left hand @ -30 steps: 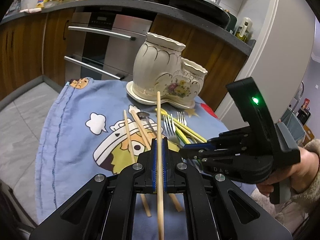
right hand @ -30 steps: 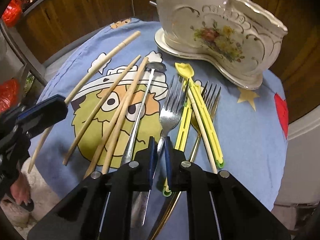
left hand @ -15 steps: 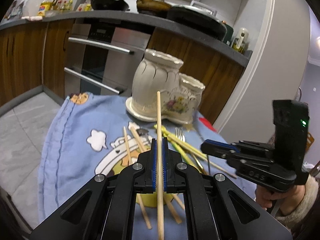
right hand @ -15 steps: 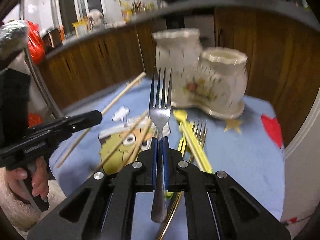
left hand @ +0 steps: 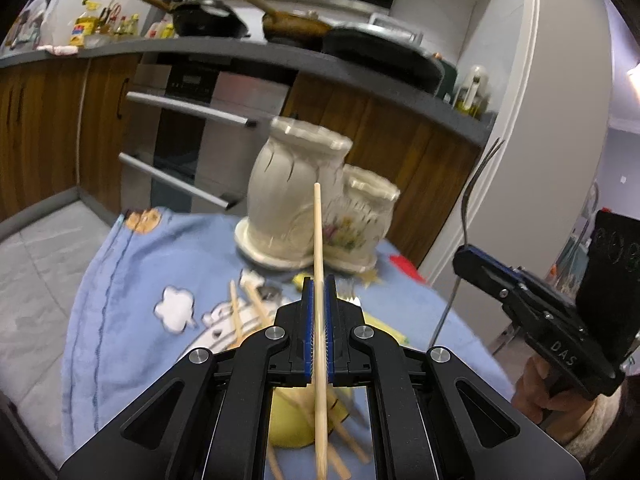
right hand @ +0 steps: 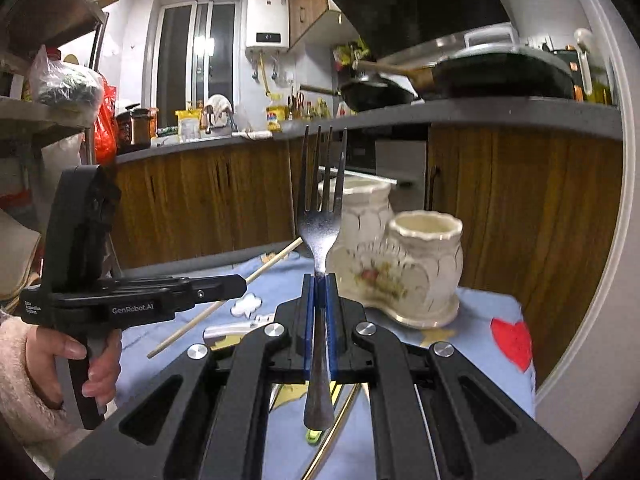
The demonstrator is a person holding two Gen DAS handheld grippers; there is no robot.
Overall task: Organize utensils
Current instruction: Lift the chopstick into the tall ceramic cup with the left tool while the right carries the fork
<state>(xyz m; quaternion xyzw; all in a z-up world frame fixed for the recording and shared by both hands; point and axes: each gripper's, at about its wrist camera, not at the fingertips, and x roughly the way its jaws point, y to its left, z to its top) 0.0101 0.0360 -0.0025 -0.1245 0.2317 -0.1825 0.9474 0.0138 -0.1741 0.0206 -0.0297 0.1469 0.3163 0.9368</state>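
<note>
Now that both tools have lifted off the worktop since a second ago, left tool point(left hand: 317, 312) clamps a chopstick point(left hand: 318, 248), right tool point(right hand: 320, 312) clamps a fork point(right hand: 320, 216) — both airborne, facing the holder point(right hand: 404, 264) at the far edge; drop-in likely next.

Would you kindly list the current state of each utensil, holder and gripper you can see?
Left gripper: shut on the wooden chopstick.
Wooden chopstick: lifted, pointing forward.
Right gripper: shut on the silver metal fork.
Silver metal fork: lifted, tines up.
Cream ceramic two-compartment holder: upright; nothing shows above either rim.
Loose wooden chopsticks: lying on the blue cartoon cloth.
</note>
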